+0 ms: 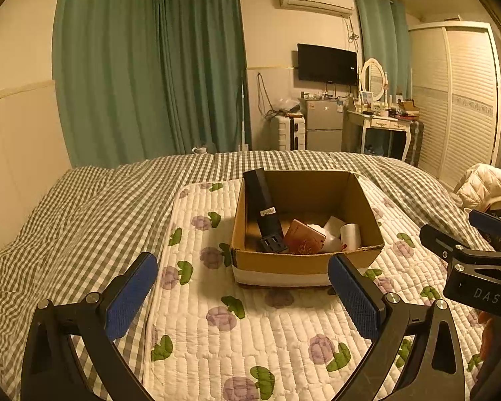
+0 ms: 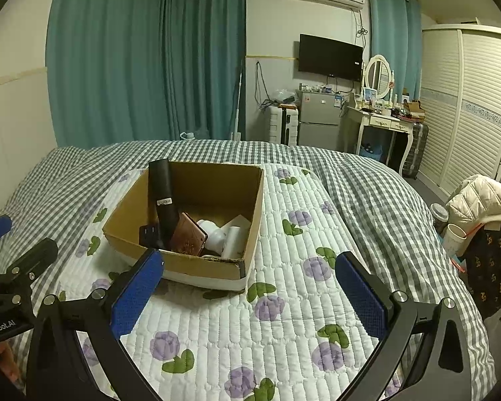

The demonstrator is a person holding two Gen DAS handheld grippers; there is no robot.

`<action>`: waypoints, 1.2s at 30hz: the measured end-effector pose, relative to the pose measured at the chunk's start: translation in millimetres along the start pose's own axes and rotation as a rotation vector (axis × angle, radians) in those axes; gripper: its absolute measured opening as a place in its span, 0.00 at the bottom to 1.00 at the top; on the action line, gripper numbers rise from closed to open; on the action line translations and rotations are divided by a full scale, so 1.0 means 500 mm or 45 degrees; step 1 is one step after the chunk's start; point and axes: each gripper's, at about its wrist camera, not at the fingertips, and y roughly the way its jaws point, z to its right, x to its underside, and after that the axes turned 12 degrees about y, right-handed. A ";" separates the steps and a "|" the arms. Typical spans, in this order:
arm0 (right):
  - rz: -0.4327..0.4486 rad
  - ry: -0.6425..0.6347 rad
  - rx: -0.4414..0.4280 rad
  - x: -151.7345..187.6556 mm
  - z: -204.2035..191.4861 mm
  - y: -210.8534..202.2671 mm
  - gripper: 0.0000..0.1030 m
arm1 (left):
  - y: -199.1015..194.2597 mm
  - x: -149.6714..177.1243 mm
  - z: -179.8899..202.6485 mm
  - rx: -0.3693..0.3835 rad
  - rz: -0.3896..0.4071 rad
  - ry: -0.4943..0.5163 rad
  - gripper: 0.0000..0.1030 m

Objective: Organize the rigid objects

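An open cardboard box (image 1: 304,262) (image 2: 190,264) sits on a floral quilted mat on the bed. Inside it a long black power strip (image 1: 262,207) (image 2: 163,197) leans against the left wall. Beside it lie a copper-brown case (image 1: 304,237) (image 2: 187,239) and white items (image 1: 342,232) (image 2: 225,235). My left gripper (image 1: 243,284) stands open just in front of the box, nothing between its blue pads. My right gripper (image 2: 250,284) is open too, over the mat near the box's front right corner, and it shows at the right edge of the left wrist view (image 1: 464,234).
The floral mat (image 1: 250,341) (image 2: 284,317) lies on a grey checked duvet (image 1: 83,207) (image 2: 367,180). A white puffer jacket (image 2: 477,200) and a cup (image 2: 453,239) sit off the bed's right side. Curtains, a fridge, a dressing table and a wardrobe line the far wall.
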 end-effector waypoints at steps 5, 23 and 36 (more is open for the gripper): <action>-0.002 0.001 0.004 0.001 0.001 0.000 1.00 | 0.000 0.000 0.001 0.005 -0.002 -0.004 1.00; -0.013 -0.005 0.002 0.003 0.000 0.002 1.00 | 0.004 0.000 -0.002 0.012 -0.001 -0.007 1.00; -0.008 -0.007 0.001 0.007 0.001 0.004 1.00 | 0.004 0.002 -0.003 0.013 0.000 -0.018 1.00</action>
